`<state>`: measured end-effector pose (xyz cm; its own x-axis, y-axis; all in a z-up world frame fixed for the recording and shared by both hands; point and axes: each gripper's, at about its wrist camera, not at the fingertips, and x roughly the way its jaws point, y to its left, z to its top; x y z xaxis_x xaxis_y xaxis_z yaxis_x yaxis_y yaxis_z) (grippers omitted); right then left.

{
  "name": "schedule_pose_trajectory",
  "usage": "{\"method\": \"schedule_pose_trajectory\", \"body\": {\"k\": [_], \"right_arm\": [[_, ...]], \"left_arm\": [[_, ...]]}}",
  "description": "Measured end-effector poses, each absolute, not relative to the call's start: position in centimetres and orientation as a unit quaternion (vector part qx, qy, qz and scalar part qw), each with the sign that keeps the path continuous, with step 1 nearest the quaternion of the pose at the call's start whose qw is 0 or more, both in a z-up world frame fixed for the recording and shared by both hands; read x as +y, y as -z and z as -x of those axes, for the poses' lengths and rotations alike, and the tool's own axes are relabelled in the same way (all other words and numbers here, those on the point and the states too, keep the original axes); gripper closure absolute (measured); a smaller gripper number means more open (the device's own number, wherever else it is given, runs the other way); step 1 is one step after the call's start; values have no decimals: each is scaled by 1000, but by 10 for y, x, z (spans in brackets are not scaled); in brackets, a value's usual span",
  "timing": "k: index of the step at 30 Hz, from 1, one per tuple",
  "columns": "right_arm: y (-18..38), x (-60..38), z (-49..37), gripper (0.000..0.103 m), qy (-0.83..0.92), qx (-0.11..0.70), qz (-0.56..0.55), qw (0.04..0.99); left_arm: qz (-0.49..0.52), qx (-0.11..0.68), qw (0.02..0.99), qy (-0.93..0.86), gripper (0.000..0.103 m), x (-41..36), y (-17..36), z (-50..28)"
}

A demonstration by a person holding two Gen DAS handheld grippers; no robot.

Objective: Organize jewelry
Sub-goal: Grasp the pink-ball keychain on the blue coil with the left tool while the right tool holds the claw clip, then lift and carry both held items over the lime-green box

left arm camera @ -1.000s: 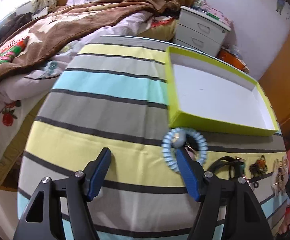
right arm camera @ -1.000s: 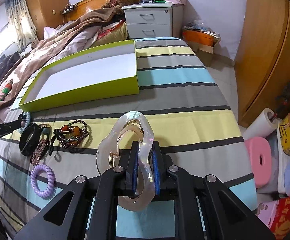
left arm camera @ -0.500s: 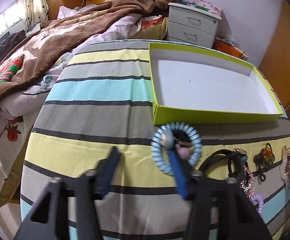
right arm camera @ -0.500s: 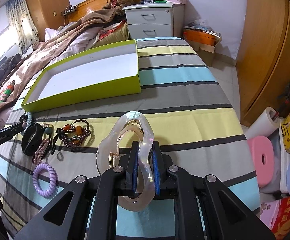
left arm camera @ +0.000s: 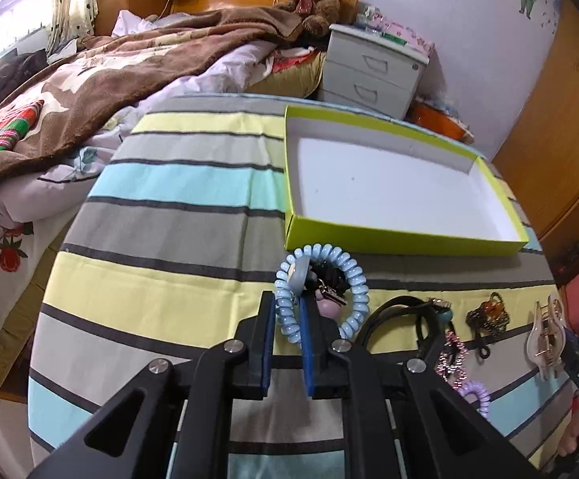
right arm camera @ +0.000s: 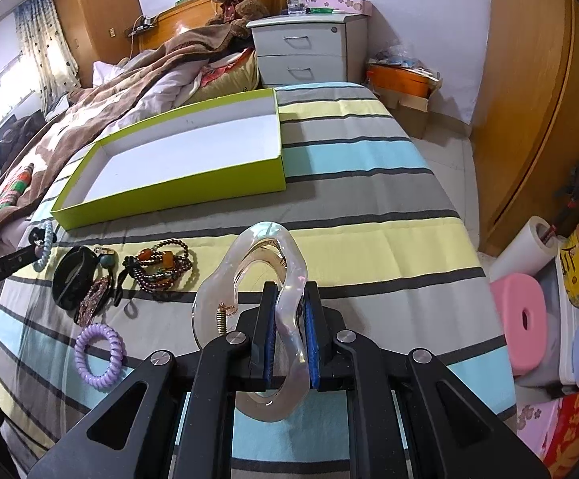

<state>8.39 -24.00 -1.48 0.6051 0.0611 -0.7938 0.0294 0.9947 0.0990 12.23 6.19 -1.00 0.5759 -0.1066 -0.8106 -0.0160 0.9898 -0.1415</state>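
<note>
My left gripper (left arm camera: 287,303) has its jaws closing, and its blue pads press on one side of a light-blue spiral hair tie (left arm camera: 353,275) with small charms inside its loop. The tie sits just before the front wall of an empty lime-green box (left arm camera: 389,235). My right gripper (right arm camera: 289,299) is shut on a clear hair claw clip (right arm camera: 249,247), held above the striped bedspread. The box (right arm camera: 169,195) lies ahead and to the left of it.
Between the grippers lie a black band (right arm camera: 74,275), a bead bracelet (right arm camera: 161,267), a glittery pink piece (right arm camera: 94,299) and a purple spiral tie (right arm camera: 100,355). A brown blanket (left arm camera: 110,80) covers the left. A nightstand (right arm camera: 305,52) stands behind. The bed's edge drops to a pink stool (right arm camera: 525,319).
The left gripper's jaws have come together from wide open onto the blue spiral tie, which lay beside the right finger. The right gripper and its clip have stayed put.
</note>
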Motion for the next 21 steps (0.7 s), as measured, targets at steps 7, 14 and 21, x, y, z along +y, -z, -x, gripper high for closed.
{"method": "schedule_pose_trajectory", "body": {"k": [7, 14, 21], "right_arm": [[13, -238, -79, 90, -9, 441, -52, 896], [12, -238, -79, 90, -8, 440, -52, 897], [10, -238, -76, 90, -12, 438, -52, 897]], "left_arm": [[21, 453, 889, 59, 90, 49, 7, -111], [-8, 446, 890, 91, 90, 46, 6, -104], [-24, 474, 876, 85, 90, 53, 15, -100]]}}
